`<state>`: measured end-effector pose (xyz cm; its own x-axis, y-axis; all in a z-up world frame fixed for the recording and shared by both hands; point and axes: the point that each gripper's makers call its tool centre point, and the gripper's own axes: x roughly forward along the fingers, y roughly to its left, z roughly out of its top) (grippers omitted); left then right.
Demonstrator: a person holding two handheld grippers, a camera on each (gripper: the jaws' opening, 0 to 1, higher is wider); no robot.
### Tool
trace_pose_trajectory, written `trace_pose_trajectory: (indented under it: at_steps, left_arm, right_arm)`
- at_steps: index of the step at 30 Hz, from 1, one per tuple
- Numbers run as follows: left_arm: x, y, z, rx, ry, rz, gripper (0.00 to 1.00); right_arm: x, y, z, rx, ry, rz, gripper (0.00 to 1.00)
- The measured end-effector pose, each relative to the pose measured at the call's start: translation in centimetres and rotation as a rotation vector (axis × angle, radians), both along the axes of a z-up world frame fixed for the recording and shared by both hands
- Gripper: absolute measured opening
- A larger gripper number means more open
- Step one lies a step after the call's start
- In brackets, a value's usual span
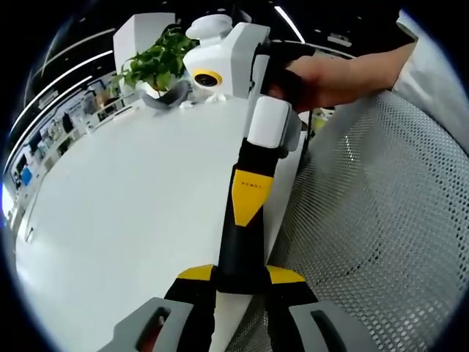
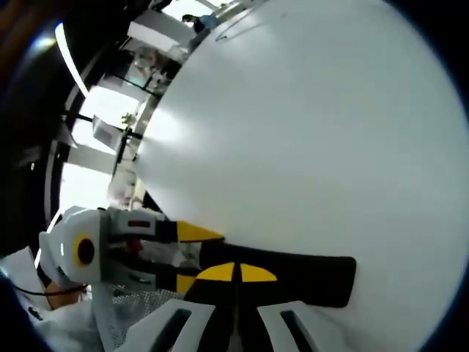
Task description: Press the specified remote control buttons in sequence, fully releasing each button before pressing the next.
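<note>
My left gripper (image 1: 241, 277) clamps the near end of the black remote control (image 1: 240, 248), its yellow-tipped jaws closed against both long sides, as seen in the left gripper view. The remote control lies along the edge of the white counter (image 1: 132, 220), pointing away from me.

Just beyond that grip, my right gripper (image 1: 249, 192) comes down from the far side with its jaws brought fully together and holding nothing. Its joined yellow tips sit over the top face of the remote control. I cannot tell from either view whether the tips are pressing a button or only resting above it, and no buttons can be made out.

In the right gripper view, the same paired tips (image 2: 237, 273) meet along a thin line over the remote control (image 2: 308, 279), whose far end runs off to the right across the counter (image 2: 308, 132). The left gripper (image 2: 192, 257) enters from the left, one jaw on each side of the black body.

Farther along in the left gripper view, a hand (image 1: 322, 73) grasps the right gripper's white handle. A white perforated mesh surface (image 1: 381, 220) lies beside the counter. A leafy green plant (image 1: 157, 62) stands at the counter's far end.
</note>
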<state>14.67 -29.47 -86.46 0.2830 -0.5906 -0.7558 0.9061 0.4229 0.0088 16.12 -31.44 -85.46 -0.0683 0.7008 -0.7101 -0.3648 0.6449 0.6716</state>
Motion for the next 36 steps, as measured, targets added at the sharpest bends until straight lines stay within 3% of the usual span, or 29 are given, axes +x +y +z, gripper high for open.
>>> trace_pose_trajectory:
  at_steps: [14,21,28,32,35,36]
  left_arm:
    - [-0.1,-0.1,0.0,0.001,-0.001,-0.003,0.25]
    - [-0.1,0.0,0.1,0.001,0.001,-0.001,0.25]
    - [-0.1,0.0,0.1,0.0,-0.002,-0.006,0.25]
    - [-0.1,0.1,0.1,0.0,-0.003,-0.007,0.25]
    - [-0.1,0.1,0.1,0.0,-0.003,-0.008,0.25]
    - [-0.1,0.1,0.1,0.001,-0.003,-0.008,0.25]
  right_arm:
    - [-0.5,0.1,0.3,-0.018,-0.044,0.068,0.0]
    - [-0.2,0.3,1.2,0.018,-0.077,0.058,0.0]
    - [1.1,1.0,3.7,0.117,-0.172,0.003,0.0]
    - [3.4,0.5,6.5,0.177,-0.343,-0.075,0.0]
    - [4.6,-0.3,9.8,0.302,-0.395,-0.202,0.0]
    - [4.9,-0.9,10.3,0.305,-0.433,-0.208,0.0]
